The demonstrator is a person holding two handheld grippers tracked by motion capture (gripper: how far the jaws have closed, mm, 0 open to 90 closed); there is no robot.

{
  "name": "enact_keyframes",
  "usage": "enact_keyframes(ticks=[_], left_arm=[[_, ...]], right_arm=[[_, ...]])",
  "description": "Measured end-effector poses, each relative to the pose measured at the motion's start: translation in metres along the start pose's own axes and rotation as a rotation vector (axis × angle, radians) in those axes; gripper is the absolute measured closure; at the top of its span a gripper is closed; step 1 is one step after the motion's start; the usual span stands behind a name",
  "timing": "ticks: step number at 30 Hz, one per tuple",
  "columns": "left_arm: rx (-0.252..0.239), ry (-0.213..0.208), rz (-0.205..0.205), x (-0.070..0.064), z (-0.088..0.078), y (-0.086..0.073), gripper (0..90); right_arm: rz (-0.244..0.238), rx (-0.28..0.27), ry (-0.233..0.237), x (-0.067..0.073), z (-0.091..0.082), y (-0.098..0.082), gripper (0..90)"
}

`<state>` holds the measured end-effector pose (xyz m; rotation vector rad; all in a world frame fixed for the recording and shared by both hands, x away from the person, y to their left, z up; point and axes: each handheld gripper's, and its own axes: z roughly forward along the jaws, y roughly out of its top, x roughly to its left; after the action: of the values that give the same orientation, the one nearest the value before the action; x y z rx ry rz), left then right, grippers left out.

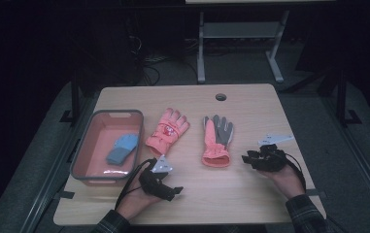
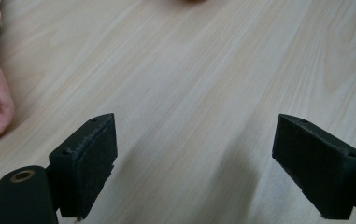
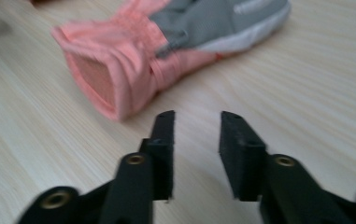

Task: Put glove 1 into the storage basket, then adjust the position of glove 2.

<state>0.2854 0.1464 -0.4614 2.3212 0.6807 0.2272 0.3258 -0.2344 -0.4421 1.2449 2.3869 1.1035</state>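
Table (image 1: 250, 199): light wood.
Bin (image 1: 83, 145): grey rim, holds blue glove (image 1: 123, 148).
Centre: pink glove (image 1: 167, 131), grey-palmed glove (image 1: 217, 141), apart.
Left gripper (image 1: 176, 191): near bin.
Right gripper (image 1: 247, 158): beside grey-palmed glove's cuff.

left gripper (image 1: 175, 192): black, grey plate, cable | sleeves (image 1: 305, 213): plaid

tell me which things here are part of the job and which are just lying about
In the job: pink glove, pink and grey glove, left gripper, right gripper, tub holding a blue glove.
Lying about: desk frame beyond the table, floor cables.
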Motion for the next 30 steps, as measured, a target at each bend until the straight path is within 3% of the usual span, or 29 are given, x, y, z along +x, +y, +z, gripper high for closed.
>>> enact_keyframes(ticks=[4,6,10,13,23,30], left_arm=[[0.012,0.019,0.018,0.001,0.001,-0.005,13.1],[0.021,0.013,0.022,0.001,0.003,-0.007,13.0],[-0.006,0.015,0.027,0.0,0.004,-0.011,12.2],[-0.062,0.006,0.031,0.001,0.006,-0.016,12.2],[-0.062,0.005,0.032,0.001,0.006,-0.016,12.3],[-0.062,0.005,0.031,0.001,0.005,-0.016,12.3]], right_arm=[[-0.019,-0.016,0.048,0.003,0.003,0.014,89.3],[-0.025,-0.024,0.069,0.003,0.006,0.021,89.9],[-0.04,-0.032,0.091,0.004,0.013,0.034,90.0],[-0.033,-0.043,0.108,0.004,0.019,0.043,90.0],[-0.063,-0.049,0.117,0.005,0.048,0.071,90.0],[-0.052,-0.018,0.11,0.003,0.067,0.075,89.9]])
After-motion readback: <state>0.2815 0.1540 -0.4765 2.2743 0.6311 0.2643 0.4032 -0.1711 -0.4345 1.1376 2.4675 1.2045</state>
